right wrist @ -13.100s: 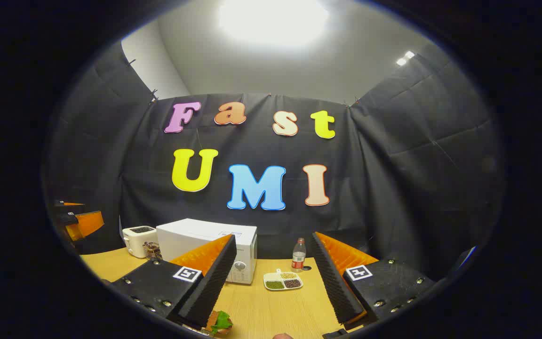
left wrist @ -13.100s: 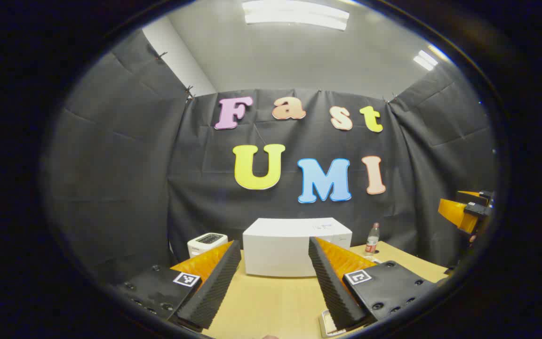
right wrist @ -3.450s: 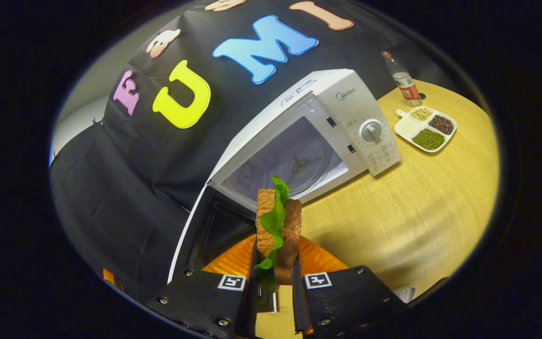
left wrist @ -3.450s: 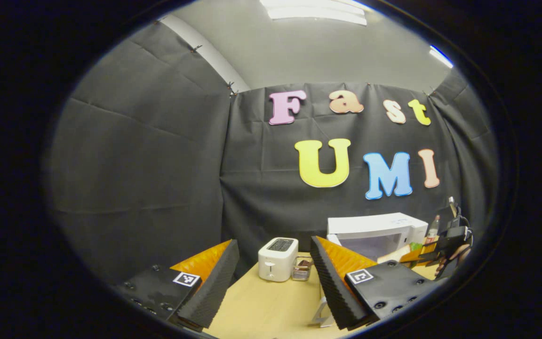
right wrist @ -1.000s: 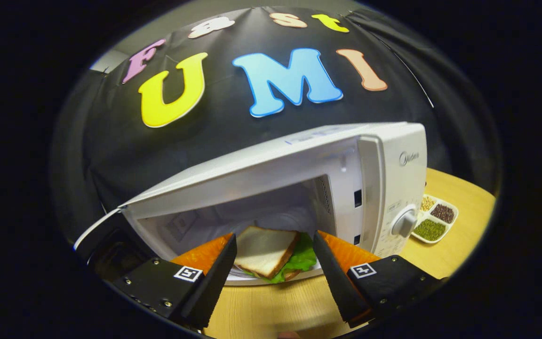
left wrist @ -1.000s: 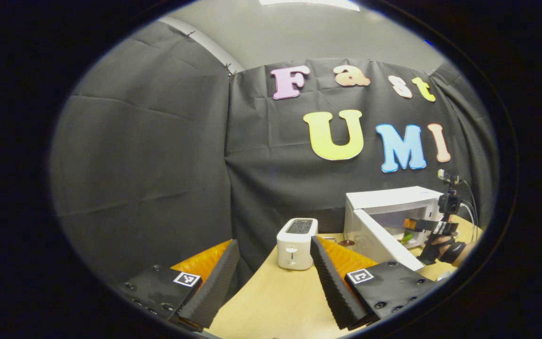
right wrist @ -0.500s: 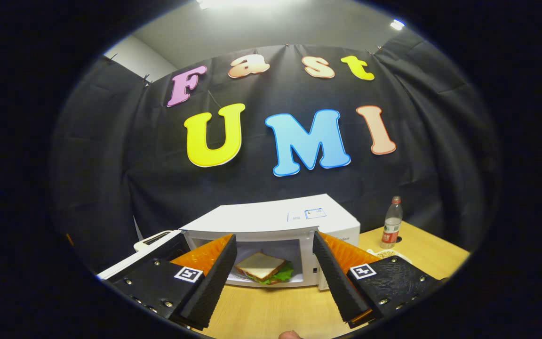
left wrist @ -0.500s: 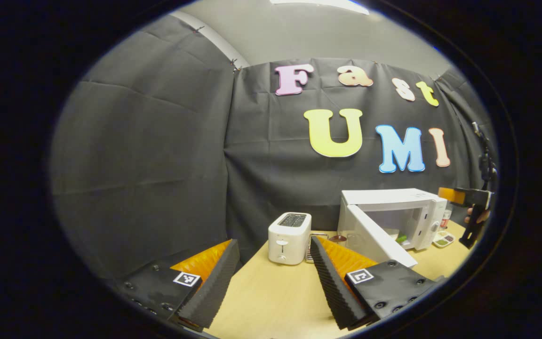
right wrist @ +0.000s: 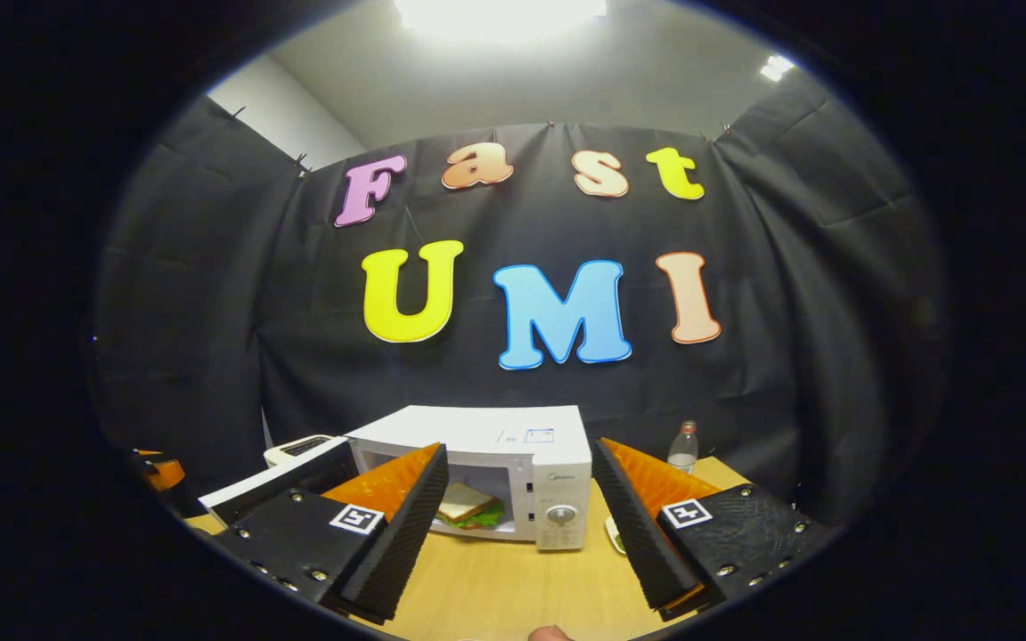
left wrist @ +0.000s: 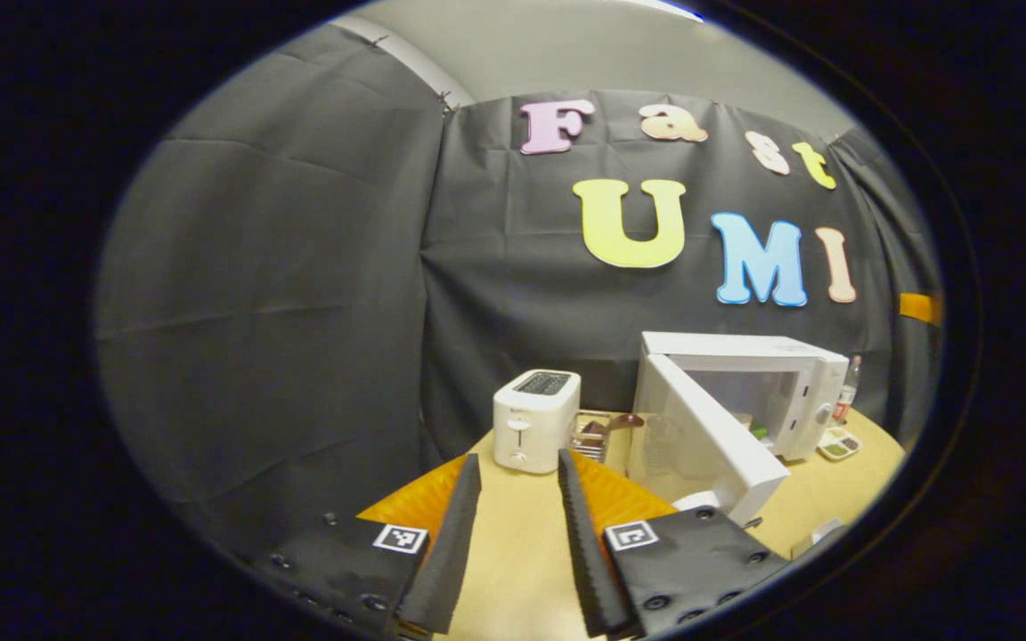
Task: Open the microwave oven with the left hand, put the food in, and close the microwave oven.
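Left gripper point(left wrist: 517, 534) fingers partly closed with a narrow gap, right gripper point(right wrist: 517, 525) fingers spread wide, both empty

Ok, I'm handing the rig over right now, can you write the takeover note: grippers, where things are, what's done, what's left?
Left gripper: empty, fingers narrowly apart, over the wooden table, short of the open door.
Right gripper: open, empty, facing the white microwave oven.
Sandwich of white bread and green lettuce: lying inside the oven cavity.
Done: door opened, food placed.
Left: swing the door shut with the left gripper.
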### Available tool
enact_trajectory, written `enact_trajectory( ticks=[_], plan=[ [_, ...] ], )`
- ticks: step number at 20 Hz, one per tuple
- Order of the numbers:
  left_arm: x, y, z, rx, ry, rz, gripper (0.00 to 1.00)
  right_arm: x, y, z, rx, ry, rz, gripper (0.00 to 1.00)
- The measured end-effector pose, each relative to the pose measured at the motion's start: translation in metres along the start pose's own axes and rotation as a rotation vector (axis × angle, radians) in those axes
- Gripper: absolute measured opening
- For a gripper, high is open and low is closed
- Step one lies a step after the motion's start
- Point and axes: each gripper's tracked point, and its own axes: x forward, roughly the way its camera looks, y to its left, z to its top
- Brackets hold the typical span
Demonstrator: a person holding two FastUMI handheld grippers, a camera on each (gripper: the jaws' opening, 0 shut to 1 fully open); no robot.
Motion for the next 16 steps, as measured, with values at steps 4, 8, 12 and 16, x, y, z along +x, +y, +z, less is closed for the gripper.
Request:
enact_trajectory(
  ticks=[4,8,12,16],
  plan=[
    [0.011,-0.023,-0.011,-0.002,0.03,-0.031,0.27,-0.018,-0.036,0.012,0.008,-0.025,-0.041,0.98],
    [0.012,-0.05,-0.014,0.021,0.035,-0.058,0.07,-0.036,-0.058,0.014,0.008,-0.028,-0.053,0.98],
    [0.011,-0.077,-0.015,0.062,0.048,-0.092,0.1,-0.052,-0.077,0.014,0.011,-0.03,-0.053,0.98],
    [0.01,-0.106,-0.014,0.09,0.055,-0.107,0.1,-0.066,-0.1,0.015,-0.002,-0.029,-0.049,0.98]
  ],
)
